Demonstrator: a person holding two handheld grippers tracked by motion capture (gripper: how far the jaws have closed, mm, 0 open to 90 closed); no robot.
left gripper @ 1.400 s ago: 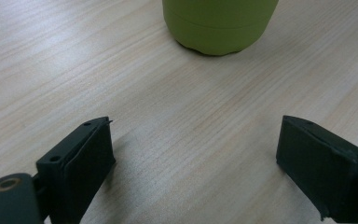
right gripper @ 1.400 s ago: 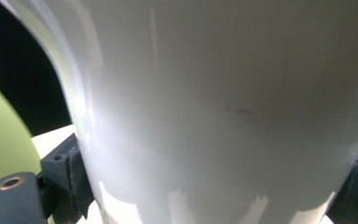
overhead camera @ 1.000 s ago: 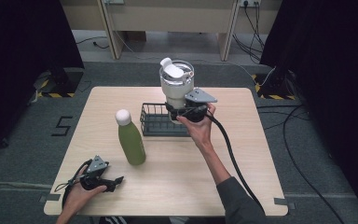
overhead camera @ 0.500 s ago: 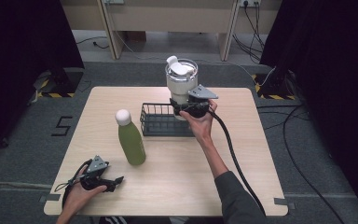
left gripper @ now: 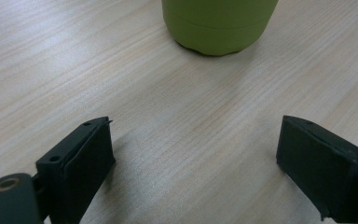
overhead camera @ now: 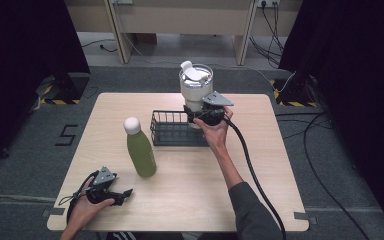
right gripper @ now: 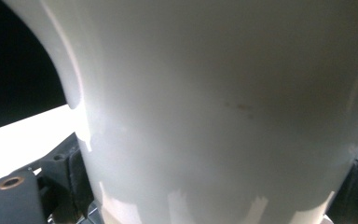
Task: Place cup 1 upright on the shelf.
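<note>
A white tumbler (overhead camera: pixel 196 89) with a flip lid is held upright over the right end of a black wire basket (overhead camera: pixel 172 129); my right gripper (overhead camera: pixel 203 116) is shut on its lower body. In the right gripper view the tumbler's white wall (right gripper: pixel 223 107) sits pressed between the two jaws. A green bottle (overhead camera: pixel 140 148) with a white cap stands upright on the table left of the basket. My left gripper (overhead camera: pixel 119 195) rests near the table's front left, open. In the left gripper view the bottle's base (left gripper: pixel 219 25) stands ahead of the wide-apart jaws, with bare wood between them.
The wooden table (overhead camera: pixel 260 190) has free room at the front and right. A black cable (overhead camera: pixel 252 170) trails from the right gripper across the table to the front edge. Dark curtains and floor cables surround the table.
The right gripper has carried the tumbler slightly right and lower, toward the right end of the basket. The left gripper has stayed where it was.
</note>
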